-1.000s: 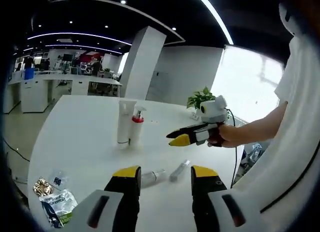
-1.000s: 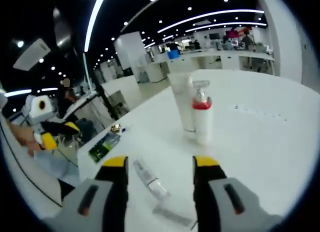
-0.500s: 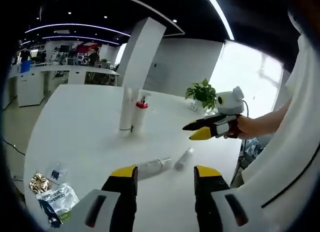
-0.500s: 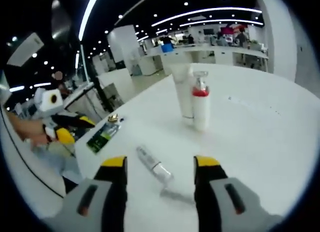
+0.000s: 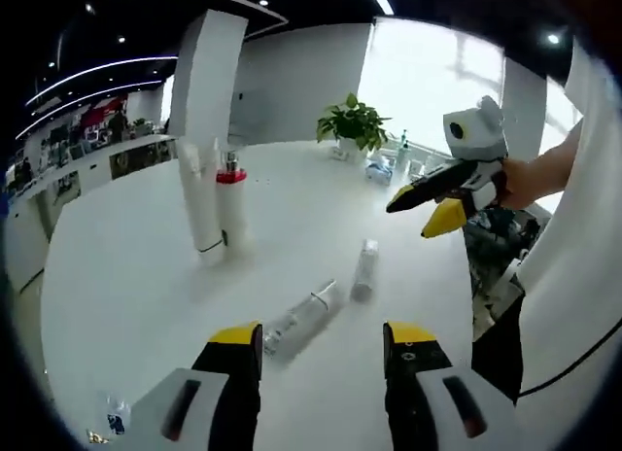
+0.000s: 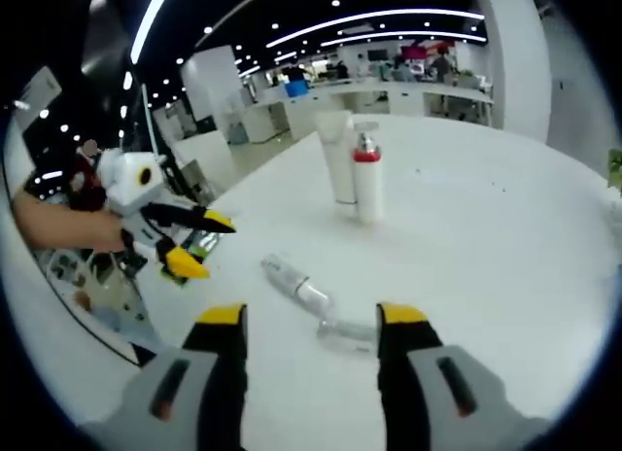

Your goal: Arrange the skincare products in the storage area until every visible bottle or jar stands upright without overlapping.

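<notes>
A tall white tube [image 5: 198, 210] and a white pump bottle with a red collar [image 5: 231, 206] stand upright side by side on the white table [image 5: 117, 276]. Two small clear bottles lie flat: one [image 5: 302, 318] just ahead of my left gripper [image 5: 323, 339], the other [image 5: 364, 269] a little beyond. My left gripper is open and holds nothing. In the right gripper view the tube [image 6: 336, 159] and pump bottle [image 6: 367, 184] stand further off. The two flat bottles [image 6: 296, 281] [image 6: 348, 331] lie near my open right gripper [image 6: 313, 320]. Each gripper shows in the other's view [image 5: 410, 218] [image 6: 209, 247].
A potted plant [image 5: 352, 125] and small items [image 5: 381, 167] sit at the table's far edge. Small packets [image 5: 112, 412] lie near the left gripper's side of the table. A hand [image 5: 525, 184] holds the right gripper beyond the table edge. Office desks [image 6: 389, 96] stand behind.
Both cameras have pulled back and swung, so more table shows around the flat bottles. The bottles themselves lie and stand as before. Both grippers stay open.
</notes>
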